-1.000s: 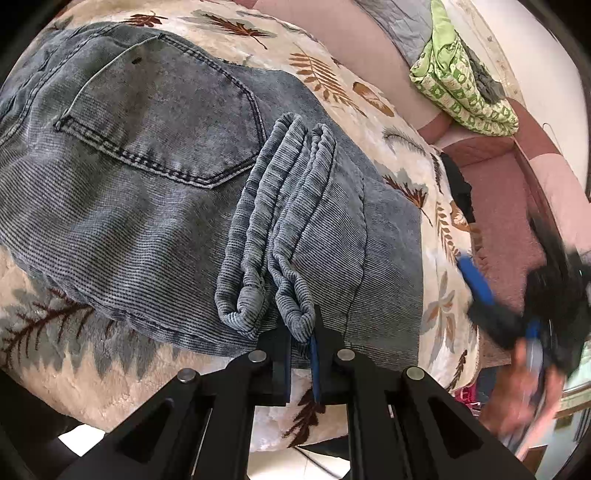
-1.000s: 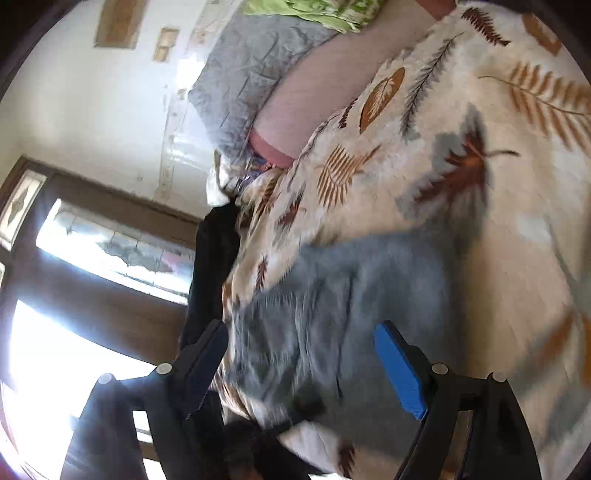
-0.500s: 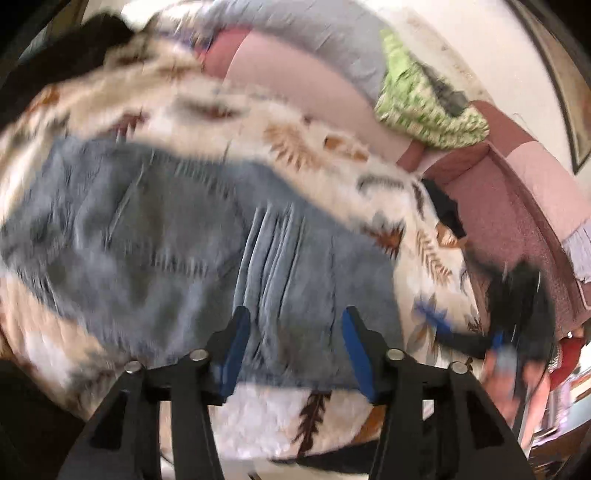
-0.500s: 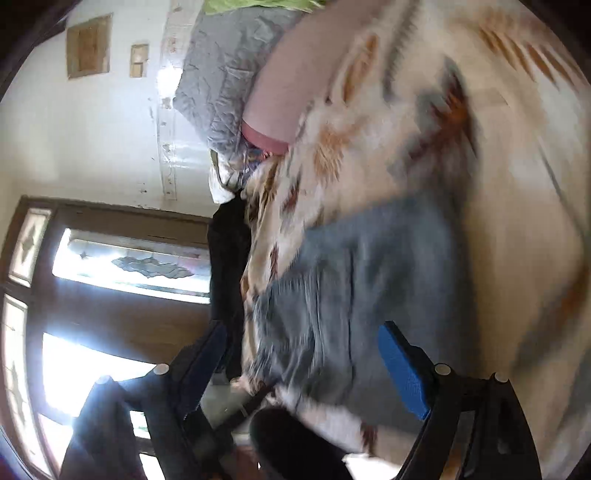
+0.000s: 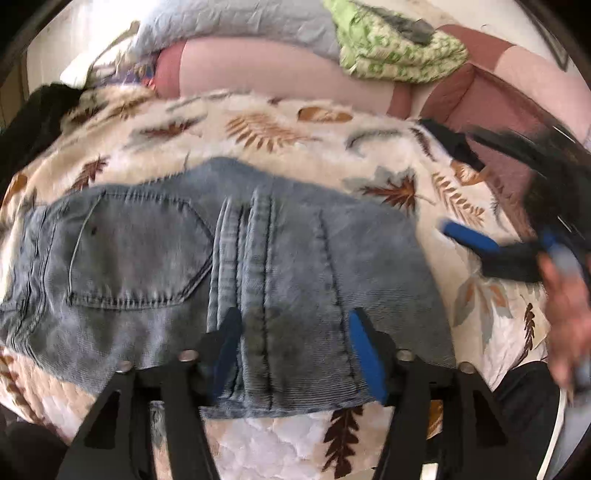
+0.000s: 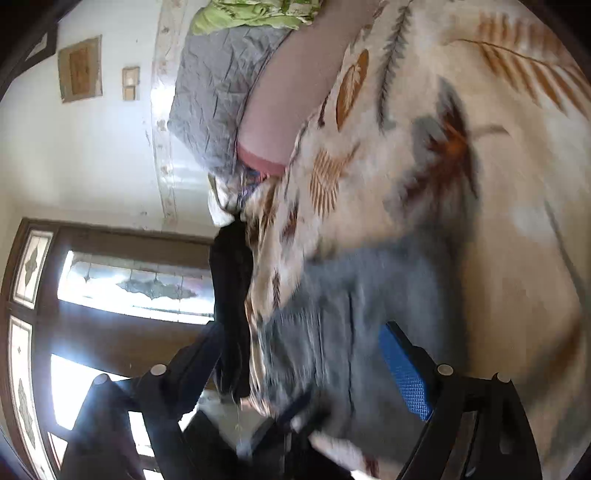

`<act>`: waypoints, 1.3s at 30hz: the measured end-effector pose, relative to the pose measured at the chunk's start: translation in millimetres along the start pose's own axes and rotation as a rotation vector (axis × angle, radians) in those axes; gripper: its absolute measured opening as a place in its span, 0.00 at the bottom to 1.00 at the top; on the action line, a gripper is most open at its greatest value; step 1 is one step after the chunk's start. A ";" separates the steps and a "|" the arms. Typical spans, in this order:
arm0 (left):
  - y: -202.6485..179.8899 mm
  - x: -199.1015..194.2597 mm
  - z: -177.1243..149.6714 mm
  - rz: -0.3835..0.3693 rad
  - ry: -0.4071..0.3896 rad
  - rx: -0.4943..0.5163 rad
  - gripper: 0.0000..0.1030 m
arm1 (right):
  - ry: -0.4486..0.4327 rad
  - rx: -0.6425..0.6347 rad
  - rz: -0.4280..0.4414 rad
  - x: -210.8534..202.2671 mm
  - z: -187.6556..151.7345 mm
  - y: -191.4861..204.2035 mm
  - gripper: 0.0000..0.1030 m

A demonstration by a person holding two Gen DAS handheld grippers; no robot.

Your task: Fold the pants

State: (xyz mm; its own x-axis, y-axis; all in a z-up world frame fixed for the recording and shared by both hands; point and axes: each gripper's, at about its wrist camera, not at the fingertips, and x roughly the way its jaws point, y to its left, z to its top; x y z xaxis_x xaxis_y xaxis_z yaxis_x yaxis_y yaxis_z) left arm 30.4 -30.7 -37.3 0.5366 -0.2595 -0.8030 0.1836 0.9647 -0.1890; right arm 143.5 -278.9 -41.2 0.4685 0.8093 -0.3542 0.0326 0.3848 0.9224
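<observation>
Left wrist view takes in a bed covered by a cream blanket point(image 5: 266, 133) printed with brown and grey leaves, and on it the folded pants point(image 5: 236, 273), blue-grey denim lying flat with a back pocket point(image 5: 136, 254) facing up on the left and the bunched leg hems running down the middle. Behind the blanket lie a pink bolster point(image 5: 266, 70), a grey quilt point(image 5: 236, 22) and a green patterned cloth point(image 5: 399, 55). No brand, label or readable writing shows on the denim or anywhere else. The left gripper point(image 5: 291, 347) hovers over the near edge of the pants with its jaws spread wide and nothing between them. The right gripper point(image 5: 480, 247) sits off the right edge of the pants, motion-blurred, with the hand point(image 5: 565, 306) holding it cut off by the frame. Right wrist view is tilted and smeared: the pants point(image 6: 369, 302) are only a grey-blue blur, the right gripper point(image 6: 295, 354) has its jaws apart and empty, and a window point(image 6: 133, 280) glares white at the left.
</observation>
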 end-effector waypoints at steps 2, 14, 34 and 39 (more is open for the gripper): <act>4.0 14.7 -4.4 0.024 0.046 0.006 0.68 | 0.017 0.018 -0.027 23.4 21.5 -12.1 0.86; 29.6 -14.4 -10.7 -0.049 -0.067 -0.033 0.72 | 0.070 -0.098 -0.067 1.1 -47.1 -2.1 0.92; 259.4 -38.4 -54.7 -0.105 -0.162 -0.864 0.78 | 0.200 -0.267 -0.182 91.7 -118.2 76.8 0.95; 259.6 -28.3 -42.9 -0.104 -0.200 -0.879 0.78 | 0.261 -0.246 -0.115 136.6 -113.9 99.4 0.95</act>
State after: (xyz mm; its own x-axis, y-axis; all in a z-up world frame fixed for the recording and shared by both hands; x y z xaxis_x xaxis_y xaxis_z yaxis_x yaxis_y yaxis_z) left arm 27.5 229.0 -87.9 0.7005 -0.2714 -0.6600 -0.4113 0.6022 -0.6842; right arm 110.1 -79.6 -15.4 0.2325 0.8281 -0.5100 -0.1563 0.5494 0.8208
